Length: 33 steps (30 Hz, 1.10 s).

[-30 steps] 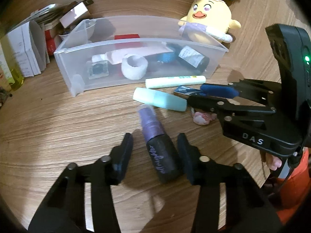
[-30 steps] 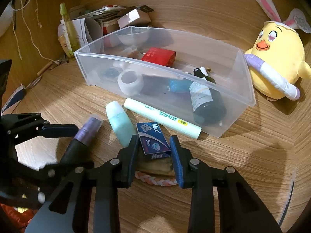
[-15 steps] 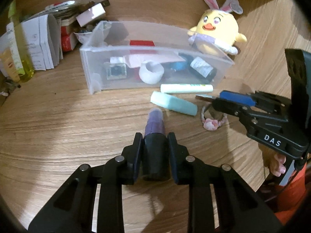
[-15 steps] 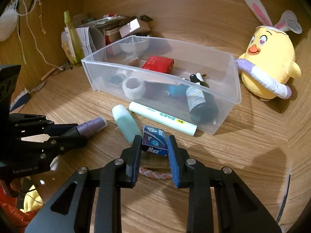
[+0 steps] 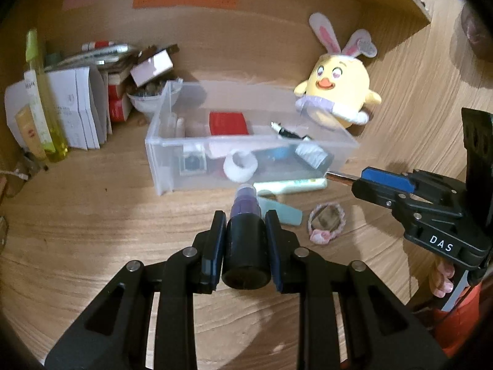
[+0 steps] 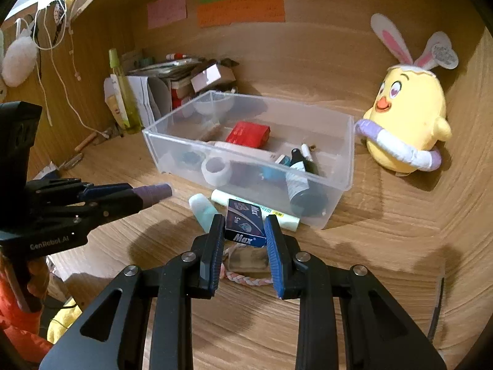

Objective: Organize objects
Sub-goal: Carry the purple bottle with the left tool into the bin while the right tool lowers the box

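L gripper point(image 5: 245, 240): clamped on purple bottle point(image 5: 245, 212), pads on both sides of its dark body, purple cap end pointing fwd toward bin point(image 5: 160, 166). Bottle held above desk point(image 5: 92, 231), roughly level. In R view the L gripper point(image 6: 123, 197) shows at left w/ cap sticking out past fingertips.

R gripper point(image 6: 245, 231): clenched on blue box point(image 6: 246, 225) ("Max" label), held between both pads, off the desk. In L view the R gripper point(image 5: 366, 182) is at right; box seen edge-on as a thin sliver at its tip.

Bin: clear plastic, open top, mid-desk. Inside: red box point(image 6: 248, 134), white tape roll point(image 6: 217, 171), dark bottle point(image 6: 300, 185) lying down, small square black item point(image 5: 192, 162); others too blurred to ID.

On desk just in front of bin: pale green tube point(image 6: 262, 208) along front wall, teal bottle point(image 6: 203, 211) beside it, pink braided band point(image 5: 326, 222) near the teal bottle.

Chick plush point(image 6: 406, 117) w/ bunny ears, right of bin, near its corner. Papers/boxes pile point(image 5: 92, 98) + yellow spray bottle point(image 5: 43, 104) left of bin. Sticky notes point(image 6: 240, 9) on back wall.
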Motion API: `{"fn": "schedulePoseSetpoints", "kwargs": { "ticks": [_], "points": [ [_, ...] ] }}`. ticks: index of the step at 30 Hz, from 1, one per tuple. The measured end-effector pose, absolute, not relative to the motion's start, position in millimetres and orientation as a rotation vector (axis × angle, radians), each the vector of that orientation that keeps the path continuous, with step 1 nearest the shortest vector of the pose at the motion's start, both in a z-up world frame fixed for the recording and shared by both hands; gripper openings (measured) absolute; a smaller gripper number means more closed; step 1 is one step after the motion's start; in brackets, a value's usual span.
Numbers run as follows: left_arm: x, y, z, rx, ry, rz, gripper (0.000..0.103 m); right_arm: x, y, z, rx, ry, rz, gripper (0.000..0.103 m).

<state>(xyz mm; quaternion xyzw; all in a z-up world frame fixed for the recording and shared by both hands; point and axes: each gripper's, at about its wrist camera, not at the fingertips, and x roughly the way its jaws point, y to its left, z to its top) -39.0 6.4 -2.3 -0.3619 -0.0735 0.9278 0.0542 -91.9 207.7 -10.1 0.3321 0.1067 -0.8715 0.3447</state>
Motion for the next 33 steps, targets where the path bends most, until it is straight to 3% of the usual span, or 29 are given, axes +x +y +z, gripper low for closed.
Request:
{"fn": "schedulePoseSetpoints", "kwargs": {
  "ticks": [14,20,33],
  "points": [
    [-46,2,39,-0.943,-0.206,2.868,0.025,-89,216,28,0.721,0.242,-2.316,0.024],
    [-58,3,58,-0.876,-0.121,2.924,0.025,-97,210,38,0.682,0.236,-2.334,0.024],
    [-101,-10,68,-0.88,-0.107,2.977,0.025,-133,194,49,0.648,0.24,-2.378,0.024]
  ]
}}
